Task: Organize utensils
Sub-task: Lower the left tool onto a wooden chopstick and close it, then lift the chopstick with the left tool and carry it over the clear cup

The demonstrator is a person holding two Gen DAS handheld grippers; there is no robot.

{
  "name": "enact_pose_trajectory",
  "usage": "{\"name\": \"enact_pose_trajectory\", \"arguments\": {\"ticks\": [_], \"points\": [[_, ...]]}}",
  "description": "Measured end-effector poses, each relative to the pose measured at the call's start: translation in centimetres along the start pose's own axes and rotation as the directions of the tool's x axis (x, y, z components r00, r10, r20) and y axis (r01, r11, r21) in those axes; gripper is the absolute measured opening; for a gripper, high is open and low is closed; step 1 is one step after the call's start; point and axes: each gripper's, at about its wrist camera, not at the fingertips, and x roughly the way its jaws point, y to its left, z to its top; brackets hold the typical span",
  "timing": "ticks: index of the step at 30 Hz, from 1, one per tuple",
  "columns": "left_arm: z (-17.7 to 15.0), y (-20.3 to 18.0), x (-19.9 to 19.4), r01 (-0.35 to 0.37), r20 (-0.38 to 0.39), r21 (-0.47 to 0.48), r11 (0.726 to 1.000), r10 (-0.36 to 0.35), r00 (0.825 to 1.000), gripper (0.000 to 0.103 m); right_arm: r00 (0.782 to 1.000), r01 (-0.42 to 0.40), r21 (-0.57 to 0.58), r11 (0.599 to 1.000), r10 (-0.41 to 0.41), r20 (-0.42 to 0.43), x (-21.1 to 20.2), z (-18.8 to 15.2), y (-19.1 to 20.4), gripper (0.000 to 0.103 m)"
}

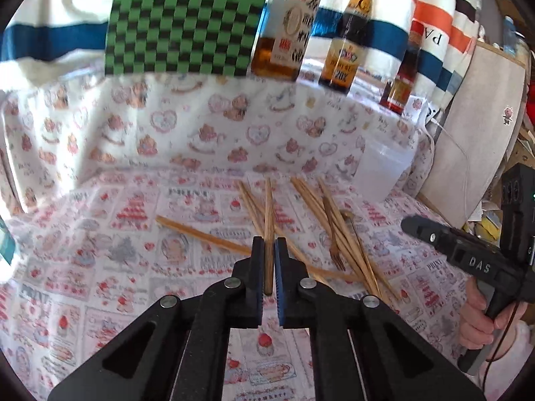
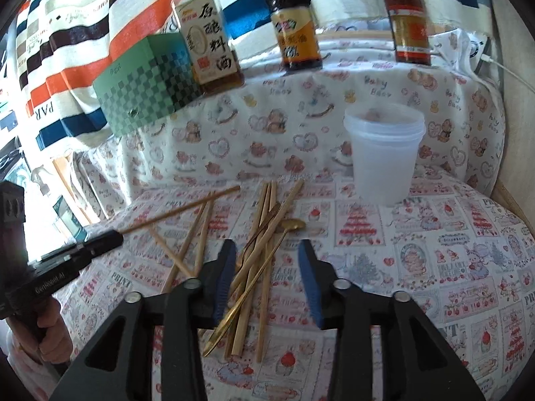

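While the left gripper (image 1: 269, 250) has its jaws pressed tight on one thin wooden chopstick (image 1: 268, 220), the right gripper (image 2: 267, 254) hangs with jaws half open over a loose pile of wooden chopsticks (image 2: 264, 234) with a gold metal spoon (image 2: 267, 250), gripping nothing. The pile lies on the patterned cloth surface (image 2: 434, 267), near a translucent plastic cup (image 2: 384, 153).

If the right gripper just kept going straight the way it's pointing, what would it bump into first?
Most likely the pile of chopsticks with the gold spoon and fork lying directly ahead between its open jaws. The right gripper points down at the cloth there; the plastic cup sits farther back, to the right.
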Motion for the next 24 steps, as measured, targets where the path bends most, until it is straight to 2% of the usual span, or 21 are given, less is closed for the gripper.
{"name": "enact_pose_trajectory", "arguments": {"ticks": [2, 3, 6, 7, 8, 10, 13, 15, 16, 19, 22, 24], "points": [[0.2, -0.6, -1.4, -0.068, 0.102, 0.036, 0.997, 0.064, 0.993, 0.005, 0.998, -0.057, -0.005, 0.998, 0.057, -0.038, 0.2, -0.6, 1.0, 0.057], [0.2, -0.9, -2.1, -0.110, 0.154, 0.046, 0.993, 0.102, 0.983, 0.005, 0.996, -0.076, -0.032, 0.997, 0.075, -0.049, 0.2, -0.9, 1.8, 0.057], [0.1, -1.9, -3.5, -0.236, 0.287, 0.067, 0.969, 0.208, 0.935, 0.005, 0.997, -0.066, -0.168, 0.984, 0.059, -0.047, 0.1, -1.8, 4.5, 0.056], [0.0, -1.9, -3.9, -0.249, 0.311, 0.069, 0.966, 0.217, 0.925, 0.005, 0.998, -0.056, -0.202, 0.978, 0.046, -0.052, 0.1, -2.2, 5.1, 0.055], [0.0, -1.9, -4.1, -0.246, 0.325, 0.066, 0.967, 0.212, 0.922, 0.005, 0.996, -0.060, -0.226, 0.972, 0.044, -0.074, 0.4, -2.5, 5.6, 0.045], [0.2, -1.7, -4.3, -0.236, 0.333, 0.055, 0.970, 0.205, 0.920, 0.005, 0.988, -0.078, -0.240, 0.968, 0.042, -0.149, 1.4, -3.2, 6.2, 0.033], [0.2, -1.1, -4.6, -0.211, 0.312, 0.034, 0.977, 0.190, 0.931, 0.005, 0.979, -0.063, -0.230, 0.971, 0.015, -0.205, 2.7, -3.8, 6.3, 0.030], [0.2, -0.8, -4.6, -0.192, 0.295, 0.023, 0.981, 0.177, 0.939, 0.005, 0.985, -0.009, -0.254, 0.967, -0.036, -0.170, 2.7, -4.0, 6.4, 0.028], [0.2, -0.8, -4.6, -0.187, 0.291, 0.021, 0.982, 0.173, 0.941, 0.005, 0.984, 0.002, -0.250, 0.968, -0.046, -0.170, 2.8, -4.0, 6.2, 0.022], [0.0, -1.0, -4.8, -0.192, 0.293, 0.030, 0.981, 0.175, 0.940, 0.005, 0.984, 0.044, -0.234, 0.971, -0.082, -0.156, 2.7, -3.8, 5.7, 0.014], [0.0, -1.2, -4.8, -0.193, 0.292, 0.034, 0.981, 0.175, 0.940, 0.005, 0.993, 0.045, -0.169, 0.985, -0.063, -0.102, 1.3, -2.7, 4.6, 0.006], [-0.1, -1.3, -4.8, -0.193, 0.293, 0.037, 0.981, 0.174, 0.940, 0.005, 0.999, 0.005, -0.108, 0.994, -0.011, -0.052, 0.1, -1.8, 3.7, 0.005]]}}
